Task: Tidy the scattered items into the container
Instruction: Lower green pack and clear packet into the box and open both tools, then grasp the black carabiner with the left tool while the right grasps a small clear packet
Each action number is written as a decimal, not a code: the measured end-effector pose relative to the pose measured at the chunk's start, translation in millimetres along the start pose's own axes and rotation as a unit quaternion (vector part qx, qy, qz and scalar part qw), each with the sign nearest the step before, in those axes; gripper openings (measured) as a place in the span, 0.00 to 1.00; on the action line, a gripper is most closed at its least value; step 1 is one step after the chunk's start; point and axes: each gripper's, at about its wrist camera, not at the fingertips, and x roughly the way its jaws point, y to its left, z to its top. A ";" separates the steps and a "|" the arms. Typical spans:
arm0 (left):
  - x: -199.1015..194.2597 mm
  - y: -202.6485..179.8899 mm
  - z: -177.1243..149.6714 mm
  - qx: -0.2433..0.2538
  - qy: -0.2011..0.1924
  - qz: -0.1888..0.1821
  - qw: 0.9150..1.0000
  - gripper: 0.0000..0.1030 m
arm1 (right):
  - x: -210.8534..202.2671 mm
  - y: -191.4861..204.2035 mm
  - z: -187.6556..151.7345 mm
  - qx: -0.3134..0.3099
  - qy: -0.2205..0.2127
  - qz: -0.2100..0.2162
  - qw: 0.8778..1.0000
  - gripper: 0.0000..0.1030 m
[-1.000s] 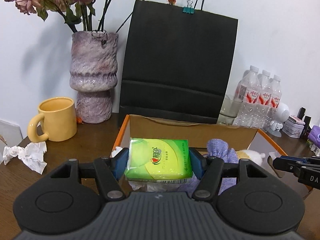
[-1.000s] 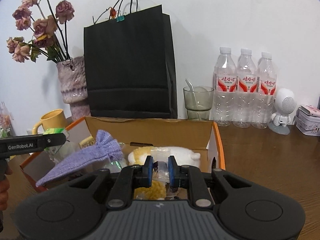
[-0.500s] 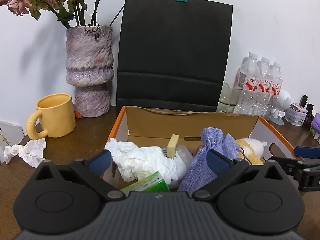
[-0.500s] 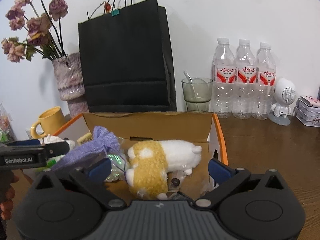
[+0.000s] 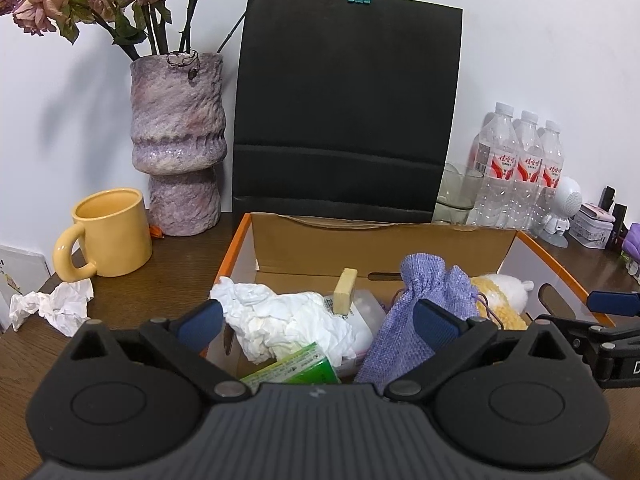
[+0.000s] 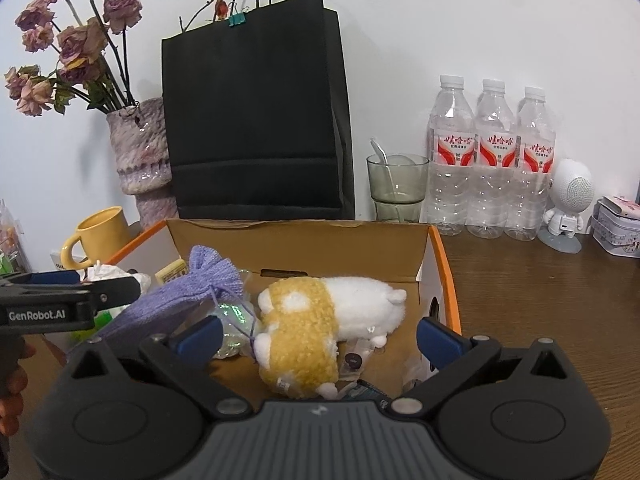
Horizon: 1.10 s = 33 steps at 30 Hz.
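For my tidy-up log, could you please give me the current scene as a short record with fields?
container: cardboard box, open
inside: green tissue pack, crumpled white paper, purple pouch, plush toy
outside: crumpled tissue beside yellow mug
left gripper: jaws open, empty
right gripper: jaws open, empty

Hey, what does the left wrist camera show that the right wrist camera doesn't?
Only the left wrist view shows the crumpled tissue lying on the table outside the box.

Only the right wrist view shows the spoon in the glass, and the plush toy whole.

Both show the cardboard box, purple pouch, yellow mug, black bag and water bottles.
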 end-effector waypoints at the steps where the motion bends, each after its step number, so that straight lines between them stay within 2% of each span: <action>1: -0.1 0.0 0.0 0.000 0.000 0.000 1.000 1.00 | -0.2 0.1 0.0 0.000 0.000 0.000 1.000 1.00; 10: -12.5 8.1 2.0 -0.017 -0.001 0.006 1.000 1.00 | -14.4 1.2 2.3 0.003 -0.009 0.000 1.000 1.00; 19: -52.9 21.4 -7.6 -0.023 -0.002 0.024 0.999 1.00 | -51.1 6.2 -5.9 0.005 -0.018 -0.002 1.000 1.00; 26: -92.1 33.7 -29.5 -0.024 0.005 0.041 0.999 1.00 | -82.6 9.1 -24.0 0.002 -0.015 -0.009 1.000 1.00; 33: -107.8 48.6 -67.1 -0.037 0.040 0.066 0.996 1.00 | -96.1 11.9 -54.8 0.001 0.009 -0.014 1.000 1.00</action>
